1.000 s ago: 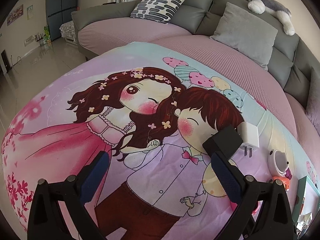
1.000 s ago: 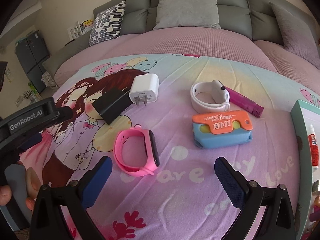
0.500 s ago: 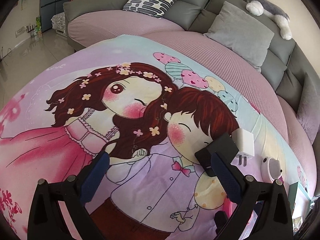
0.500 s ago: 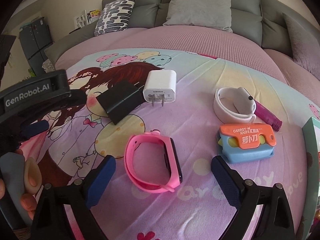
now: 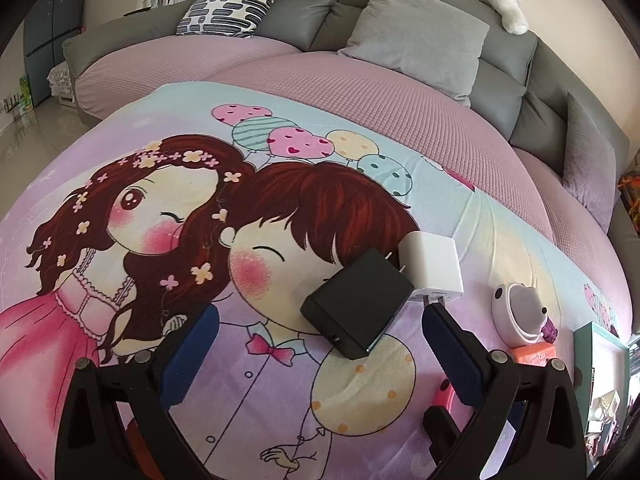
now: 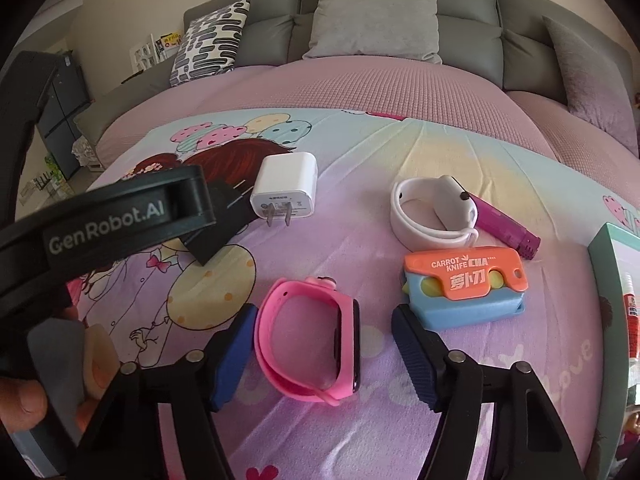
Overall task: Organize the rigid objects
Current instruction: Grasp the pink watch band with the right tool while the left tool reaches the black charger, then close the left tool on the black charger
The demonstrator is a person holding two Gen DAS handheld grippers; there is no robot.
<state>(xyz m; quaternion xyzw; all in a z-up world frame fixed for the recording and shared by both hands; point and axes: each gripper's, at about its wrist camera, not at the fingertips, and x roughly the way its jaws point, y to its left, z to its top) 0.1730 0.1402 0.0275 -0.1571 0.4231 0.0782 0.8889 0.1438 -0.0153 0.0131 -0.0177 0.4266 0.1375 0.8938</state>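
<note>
Closing right tool (image 6: 324,344) now straddles pink watch (image 6: 310,340), untouched.

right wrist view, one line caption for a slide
Right hand-held gripper closing around pink watch, pads not yet touching.

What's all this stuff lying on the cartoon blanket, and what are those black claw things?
Pink watch: one, pink, between the right gripper's jaws, not yet pinched.
White watch: one, white, behind the carrot knife.
Carrot knife toy: one, orange on blue.
Purple tube: one, beside the white watch.
White charger: one, prongs toward camera.
Black charger: one, touching the white charger.
Box: one, green-edged, right edge.
Left gripper: black, blue pads, open.
Right gripper: jaws just been closing around the pink watch.
</note>
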